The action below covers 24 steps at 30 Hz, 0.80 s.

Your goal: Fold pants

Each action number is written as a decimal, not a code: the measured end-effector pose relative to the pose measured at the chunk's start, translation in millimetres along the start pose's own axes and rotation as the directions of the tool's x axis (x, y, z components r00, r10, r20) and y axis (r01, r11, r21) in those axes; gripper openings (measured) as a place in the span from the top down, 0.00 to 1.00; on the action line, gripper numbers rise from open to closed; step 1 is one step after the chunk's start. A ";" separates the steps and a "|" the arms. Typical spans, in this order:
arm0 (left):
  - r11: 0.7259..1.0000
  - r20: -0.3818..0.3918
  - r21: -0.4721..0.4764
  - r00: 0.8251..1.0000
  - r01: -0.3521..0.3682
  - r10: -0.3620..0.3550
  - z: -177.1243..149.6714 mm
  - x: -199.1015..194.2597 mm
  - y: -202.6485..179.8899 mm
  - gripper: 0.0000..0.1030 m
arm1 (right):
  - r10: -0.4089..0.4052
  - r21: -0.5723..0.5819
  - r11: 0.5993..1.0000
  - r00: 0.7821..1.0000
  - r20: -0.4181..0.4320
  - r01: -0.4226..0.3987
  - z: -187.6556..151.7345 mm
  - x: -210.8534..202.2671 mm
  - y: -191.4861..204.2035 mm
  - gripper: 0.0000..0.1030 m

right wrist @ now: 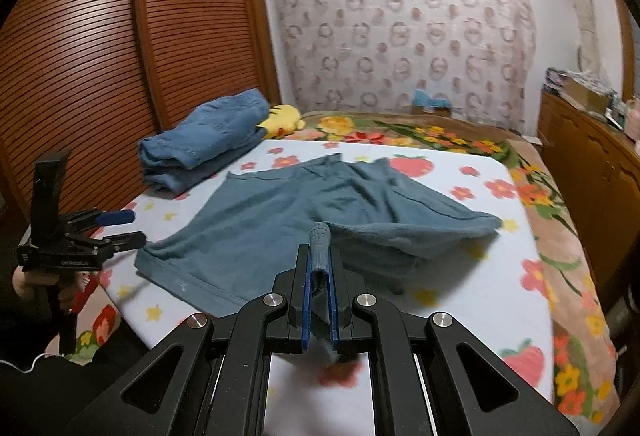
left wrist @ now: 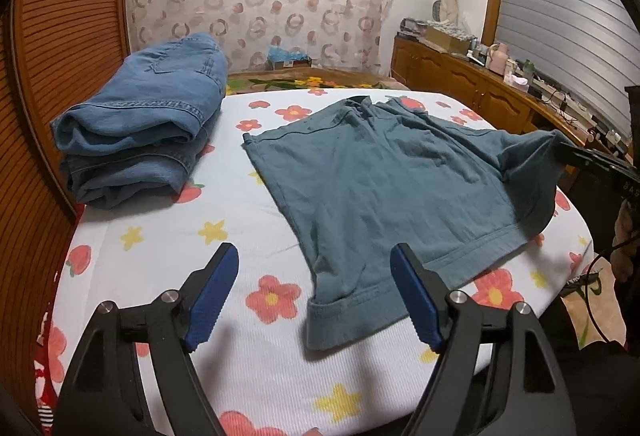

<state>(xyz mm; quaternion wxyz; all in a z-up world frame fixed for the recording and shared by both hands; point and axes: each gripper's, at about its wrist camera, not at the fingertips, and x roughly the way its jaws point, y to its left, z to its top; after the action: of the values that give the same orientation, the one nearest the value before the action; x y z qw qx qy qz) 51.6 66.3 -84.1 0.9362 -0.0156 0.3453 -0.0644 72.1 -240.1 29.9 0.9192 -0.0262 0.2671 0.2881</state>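
Right gripper (right wrist: 320, 268) pinches the teal knit shorts' (left wrist: 380, 176) waistband corner; left gripper (left wrist: 314, 300) gapes empty, so lifting one-sided could bunch them.

We see the shorts (left wrist: 384, 176) lying mid-frame on the bed (left wrist: 248, 364), the folded jeans (left wrist: 144, 124) stacked upper left beside the wardrobe (left wrist: 68, 48), the cabinet (left wrist: 472, 84) at right.

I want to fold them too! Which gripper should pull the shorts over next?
Probably the right hand-held gripper: it is already shut on the shorts' waistband corner, lifting it. The left one is open, holding nothing, above the other corner.
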 end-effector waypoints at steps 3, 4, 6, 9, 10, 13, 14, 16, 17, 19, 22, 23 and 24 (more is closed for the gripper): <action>1.000 0.002 -0.020 1.000 -0.008 0.008 0.9 1.1 4.4 0.23 | 0.033 -0.025 0.999 0.999 0.000 -0.033 7.2 11.1 11.2 0.93; 1.000 0.003 -0.022 1.000 -0.013 0.013 0.3 0.8 5.7 0.23 | 0.044 -0.033 0.998 0.999 0.000 -0.044 9.4 13.6 13.7 0.93; 0.999 0.009 -0.022 1.000 -0.027 0.027 -0.9 -0.6 7.8 0.23 | 0.071 -0.051 0.996 0.997 -0.004 -0.071 13.6 21.6 20.9 0.93; 0.999 0.006 -0.045 1.000 -0.024 0.024 -2.6 -1.1 14.8 0.23 | 0.108 -0.068 0.992 0.994 -0.011 -0.109 17.5 30.9 28.9 0.93; 0.998 0.008 -0.051 1.000 -0.030 0.030 -3.2 -1.8 17.1 0.23 | 0.123 -0.072 0.990 0.992 -0.013 -0.123 17.6 33.8 31.5 0.93; 0.998 0.013 -0.058 0.999 -0.038 0.039 -4.9 -5.4 23.7 0.23 | 0.161 -0.084 0.983 0.987 -0.027 -0.162 19.3 44.5 38.1 0.93; 0.997 0.014 -0.059 0.999 -0.042 0.043 -5.4 -6.5 25.6 0.23 | 0.172 -0.089 0.981 0.984 -0.034 -0.175 19.9 49.1 41.6 0.93; 0.996 0.015 -0.063 0.998 -0.055 0.056 -7.1 -9.6 29.9 0.23 | 0.194 -0.096 0.975 0.980 -0.050 -0.198 20.9 56.2 44.4 0.93; 0.996 0.015 -0.067 0.998 -0.058 0.059 -7.5 -10.3 32.4 0.23 | 0.205 -0.101 0.972 0.977 -0.059 -0.210 20.6 60.7 46.0 0.93; 0.995 0.014 -0.073 0.998 -0.063 0.064 -8.2 -10.3 37.2 0.23 | 0.222 -0.107 0.967 0.972 -0.074 -0.229 21.0 64.8 47.4 0.93; 0.994 0.010 -0.081 0.997 -0.079 0.080 -10.5 -10.8 44.0 0.23 | 0.248 -0.116 0.959 0.964 -0.099 -0.259 20.6 74.5 49.9 0.93; 0.993 0.007 -0.085 0.996 -0.084 0.085 -11.6 -10.6 46.6 0.23 | 0.257 -0.119 0.956 0.960 -0.108 -0.269 20.2 77.8 50.9 0.93; 0.992 0.004 -0.088 0.996 -0.086 0.087 -12.3 -9.7 48.4 0.23 | 0.263 -0.122 0.953 0.958 -0.115 -0.277 20.2 79.7 51.0 0.93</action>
<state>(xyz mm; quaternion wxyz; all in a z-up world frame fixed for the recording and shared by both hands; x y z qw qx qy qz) 41.7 115.7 -90.8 0.9379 -0.0419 0.3443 -0.0085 109.1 -152.4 12.3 0.8531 -0.0664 0.2923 0.4271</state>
